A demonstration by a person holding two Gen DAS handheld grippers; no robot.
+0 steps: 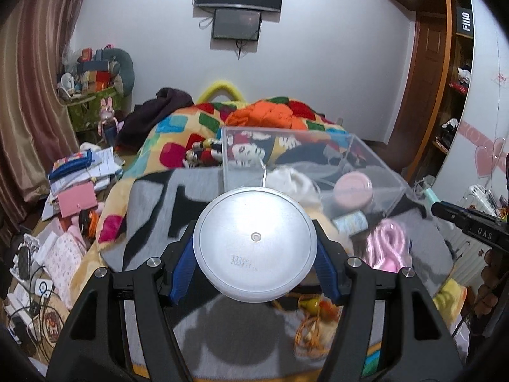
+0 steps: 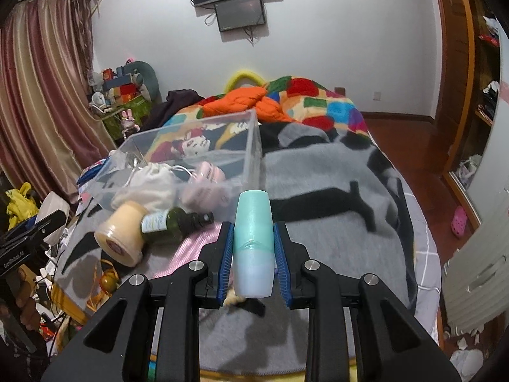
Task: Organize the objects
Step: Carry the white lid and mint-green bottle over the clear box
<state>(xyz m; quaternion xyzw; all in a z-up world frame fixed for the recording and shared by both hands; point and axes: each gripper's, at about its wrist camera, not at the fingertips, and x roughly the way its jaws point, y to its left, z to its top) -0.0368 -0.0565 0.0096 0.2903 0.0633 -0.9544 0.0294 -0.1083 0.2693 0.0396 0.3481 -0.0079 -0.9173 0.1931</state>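
Observation:
My left gripper (image 1: 254, 248) is shut on a round white jar (image 1: 254, 243), whose flat base faces the camera, held above the bed. My right gripper (image 2: 253, 248) is shut on a teal and pale blue bottle (image 2: 253, 242) standing upright between the blue pads. A clear plastic box (image 1: 286, 165) (image 2: 203, 156) sits on the grey blanket beyond both grippers, holding a white pouch (image 2: 149, 180) and a pink round case (image 1: 353, 189). A cream-lidded jar (image 2: 122, 237) and a dark green bottle (image 2: 168, 224) lie beside the box. A pink cable coil (image 1: 388, 248) lies near them.
The grey and black blanket (image 2: 334, 222) covers the near bed, with a bright patchwork quilt (image 2: 318, 102) behind. Clutter of papers and boxes (image 1: 79, 184) fills the floor at left. A wardrobe (image 1: 451, 79) stands at right. A hand (image 2: 22, 299) holds the other gripper's handle at the left edge.

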